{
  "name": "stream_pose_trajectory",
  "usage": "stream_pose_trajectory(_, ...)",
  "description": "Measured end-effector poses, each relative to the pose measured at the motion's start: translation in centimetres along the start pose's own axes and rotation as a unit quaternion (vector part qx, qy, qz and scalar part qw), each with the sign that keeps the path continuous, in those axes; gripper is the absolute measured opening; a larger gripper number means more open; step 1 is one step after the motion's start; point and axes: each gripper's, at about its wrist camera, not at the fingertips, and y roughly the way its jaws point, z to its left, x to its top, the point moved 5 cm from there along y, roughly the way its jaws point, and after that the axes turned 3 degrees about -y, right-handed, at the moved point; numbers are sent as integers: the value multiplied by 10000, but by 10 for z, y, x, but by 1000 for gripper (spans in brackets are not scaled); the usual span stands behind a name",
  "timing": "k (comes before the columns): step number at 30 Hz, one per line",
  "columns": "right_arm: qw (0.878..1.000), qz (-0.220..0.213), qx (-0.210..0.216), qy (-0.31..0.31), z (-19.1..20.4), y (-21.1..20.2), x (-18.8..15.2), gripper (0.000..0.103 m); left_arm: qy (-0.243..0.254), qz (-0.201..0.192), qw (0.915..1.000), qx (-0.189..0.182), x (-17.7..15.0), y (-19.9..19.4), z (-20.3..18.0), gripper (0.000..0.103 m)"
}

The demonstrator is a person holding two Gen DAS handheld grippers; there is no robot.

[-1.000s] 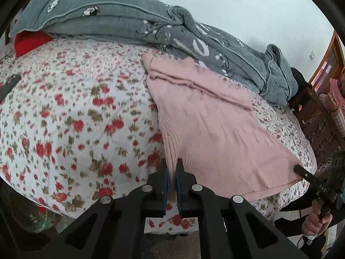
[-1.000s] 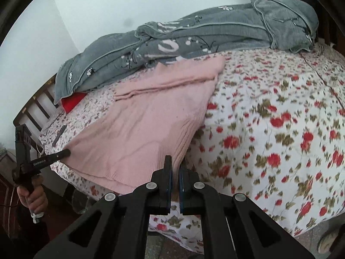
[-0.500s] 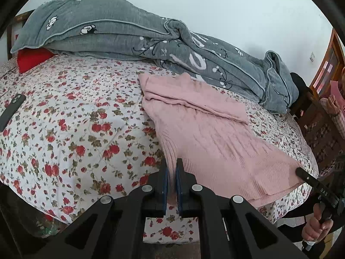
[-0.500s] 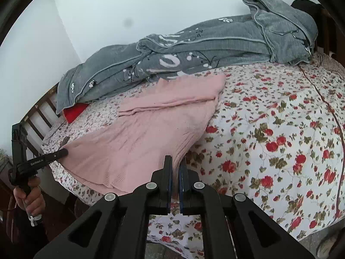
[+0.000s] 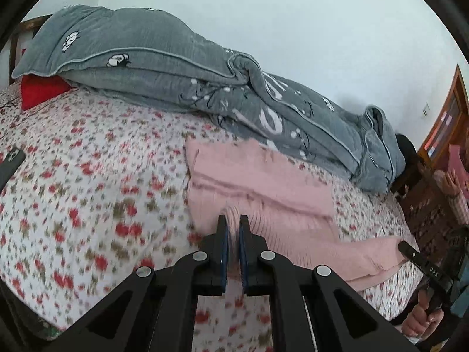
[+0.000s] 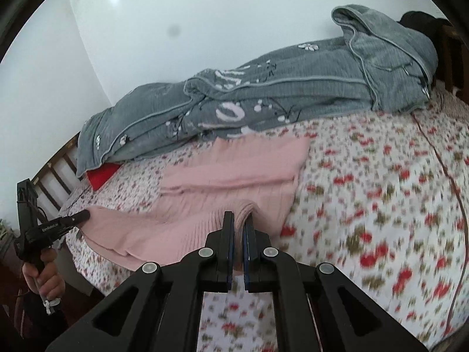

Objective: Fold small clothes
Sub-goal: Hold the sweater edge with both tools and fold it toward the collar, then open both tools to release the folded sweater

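- A bed with a rose-printed sheet [image 5: 88, 205] is filling both views, a pale wall rising behind it and a wooden headboard [image 6: 55, 173] showing at the far left of the right wrist view.
- Going left to right in the left wrist view: a dark phone [image 5: 10, 164] is lying at the sheet's edge, a red cushion [image 5: 41, 91] is peeking out from under a grey quilt [image 5: 176, 70] heaped along the wall, and the pink knit sweater [image 5: 263, 182] is lying spread near the bed's front edge, just beside the quilt.
- The left gripper [image 5: 233, 234] is clenching one corner of the sweater's ribbed hem, the fabric bunching up between its fingers.
- The right gripper [image 6: 239, 234] is pinching the hem's other corner (a thick ridge of ribbing is bulging above the pads).
- Judging by the lifted hem, a bottom-to-top fold is getting under way.
- The risks: the stretchy knit could be slipping out of one grip if the hands are pulling apart too hard, and uneven carrying could be skewing the fold or dragging the far edge into the quilt.
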Motion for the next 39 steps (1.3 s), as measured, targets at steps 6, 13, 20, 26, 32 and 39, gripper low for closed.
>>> stream_pose_trajectory(6, 10000, -3, -43, 85, -14, 46, 43, 5, 39, 7, 9999, 94, 44, 50, -4, 7)
stream_pose_trajectory(13, 9996, 161, -35, 239, -32, 111, 84, 5, -45, 161, 9996, 246, 81, 114, -4, 7)
stream_pose_trajectory(20, 9984, 470, -159, 278, -50, 175, 100, 5, -159, 473, 9980, 384, 101, 187, 1, 8)
stream_pose_trajectory(26, 9947, 874, -274, 467, -73, 238, 107, 6, -376, 900, 9943, 431, 108, 251, 14, 10)
stream_pose_trajectory(32, 9889, 1302, -493, 517, -88, 292, 111, 7, -435, 1128, 9918, 420, 113, 283, 22, 33)
stream_pose_trajectory(39, 9932, 736, -871, 220, -93, 267, 124, 43, -275, 956, 9941, 444, 119, 274, 25, 47)
